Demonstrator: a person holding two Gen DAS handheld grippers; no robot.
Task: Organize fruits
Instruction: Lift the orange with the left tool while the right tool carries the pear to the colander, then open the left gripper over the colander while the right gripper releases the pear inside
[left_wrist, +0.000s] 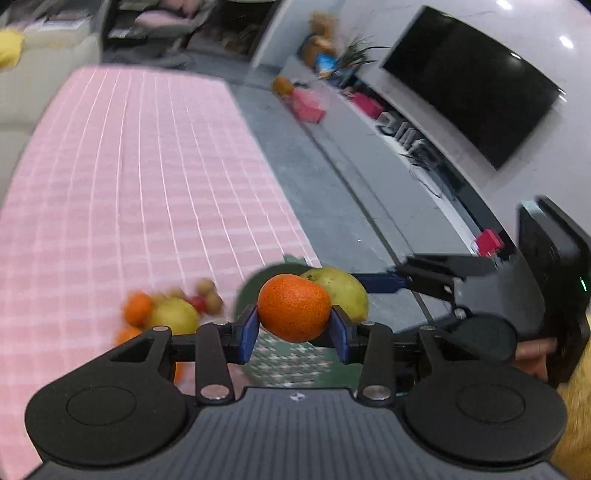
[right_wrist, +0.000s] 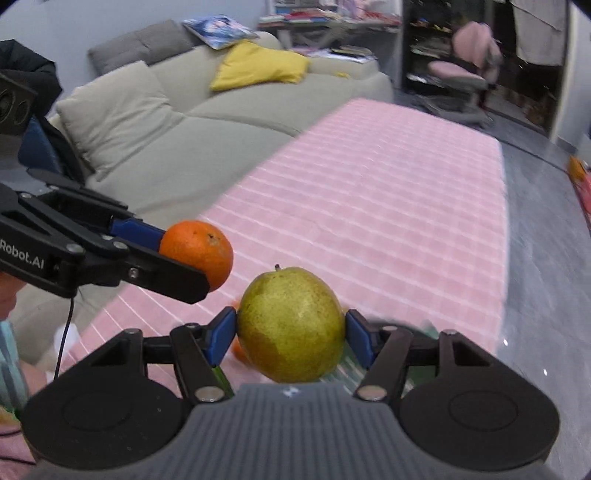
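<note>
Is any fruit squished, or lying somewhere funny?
Nothing looks squished. The round orange tangerine and the yellow-green pear are each held whole. A blurry pile of loose fruit sits on the pink checked tablecloth, not yet tidied.

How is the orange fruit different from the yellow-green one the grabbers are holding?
The orange is bright orange and round; the pear is yellow-green, speckled, with a short stem. The pear looks bigger. The left gripper holds the orange; the right gripper holds the pear. Both are clamped between blue pads, up off the table.
</note>
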